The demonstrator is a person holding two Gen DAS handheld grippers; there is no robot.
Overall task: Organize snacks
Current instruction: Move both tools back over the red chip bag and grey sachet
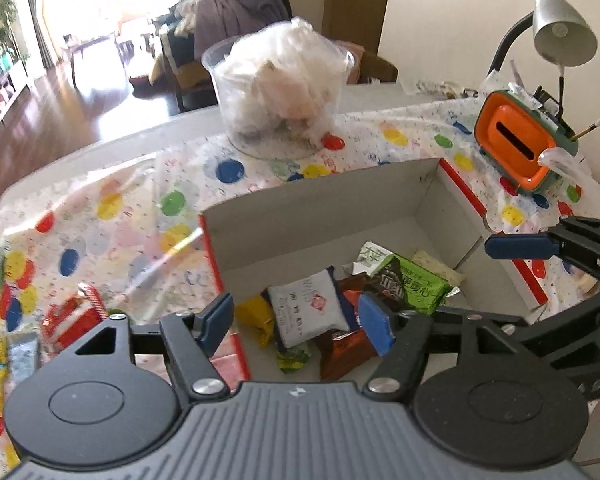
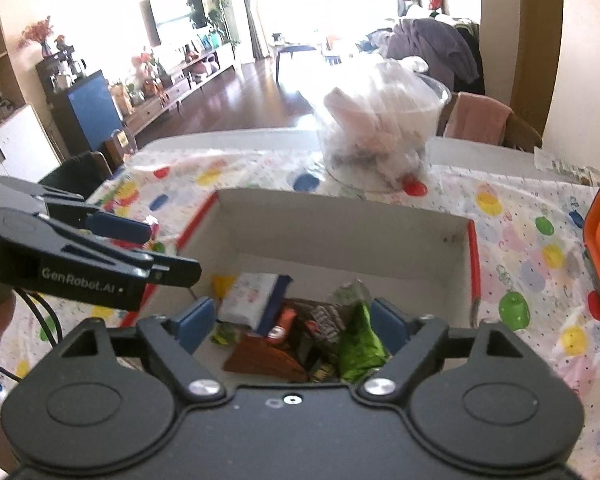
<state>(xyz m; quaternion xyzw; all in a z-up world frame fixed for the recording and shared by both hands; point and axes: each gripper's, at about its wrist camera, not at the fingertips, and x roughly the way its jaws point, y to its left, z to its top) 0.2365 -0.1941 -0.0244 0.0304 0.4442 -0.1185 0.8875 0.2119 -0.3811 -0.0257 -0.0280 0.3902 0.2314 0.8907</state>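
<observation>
Roughly seven snack packets (image 1: 324, 308) were seen in one box (image 1: 320, 216); both the left gripper (image 1: 296, 322) and right gripper (image 2: 290, 320) were held apart, empty, above it; one plastic tub (image 1: 276, 92) stood far behind.

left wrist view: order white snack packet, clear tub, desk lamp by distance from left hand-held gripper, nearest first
1. White snack packet, in the box between the left hand-held gripper's open jaws.
2. Clear tub, past the box, centre.
3. Desk lamp, far right at the table's back.
</observation>
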